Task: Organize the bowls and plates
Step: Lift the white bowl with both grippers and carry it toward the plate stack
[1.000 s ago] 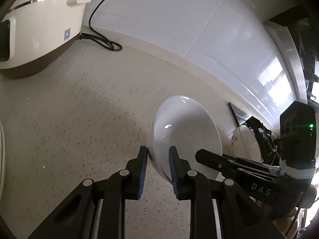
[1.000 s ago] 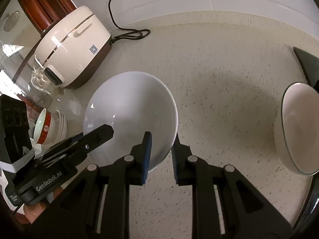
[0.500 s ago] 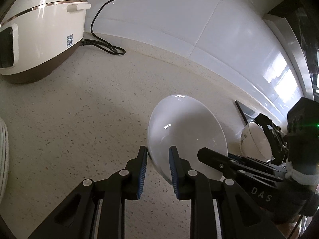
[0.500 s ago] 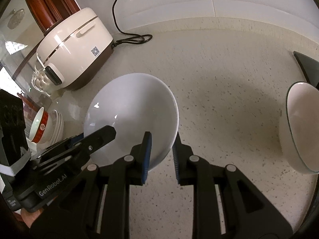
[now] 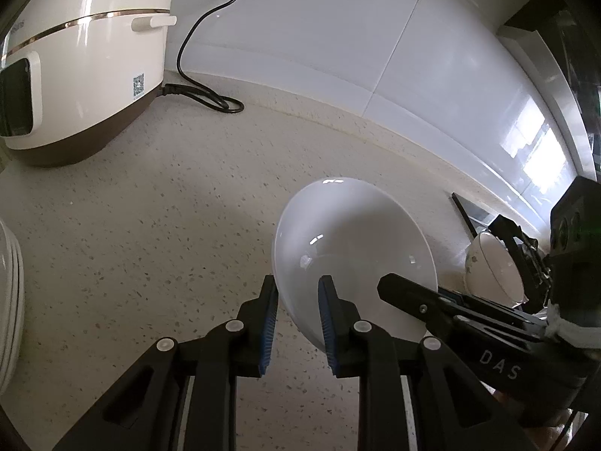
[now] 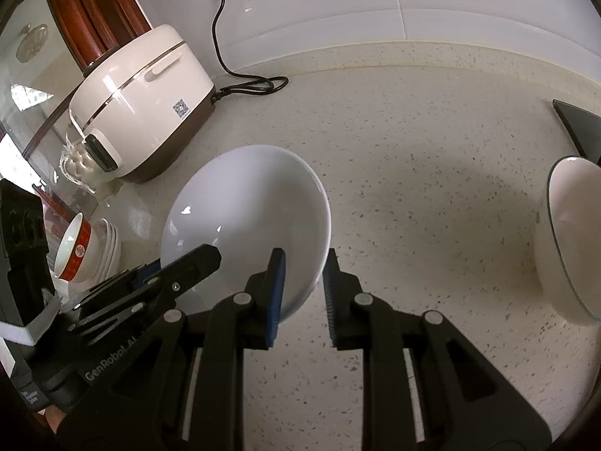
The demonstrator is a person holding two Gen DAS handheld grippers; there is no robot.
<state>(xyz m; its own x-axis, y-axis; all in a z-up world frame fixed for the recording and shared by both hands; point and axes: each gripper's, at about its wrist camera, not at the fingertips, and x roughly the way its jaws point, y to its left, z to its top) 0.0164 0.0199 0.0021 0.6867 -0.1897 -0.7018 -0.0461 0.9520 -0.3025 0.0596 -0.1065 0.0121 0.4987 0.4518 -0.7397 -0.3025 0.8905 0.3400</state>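
White bowl [image 5: 349, 248] held above a speckled counter [image 5: 150, 225], its rim pinched on opposite sides by the left gripper [image 5: 296, 300] and right gripper [image 6: 303, 282]. Beyond sit a dark-rimmed bowl [image 6: 567, 240], stacked bowls [image 6: 86, 251], and a rice cooker [image 5: 79, 71] by the wall.

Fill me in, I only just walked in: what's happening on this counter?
A person is holding one white bowl with two handheld grippers, the left gripper and right gripper each pinching opposite sides of its rim, above the speckled counter. Another bowl waits to the right, stacked bowls sit to the left near the rice cooker.
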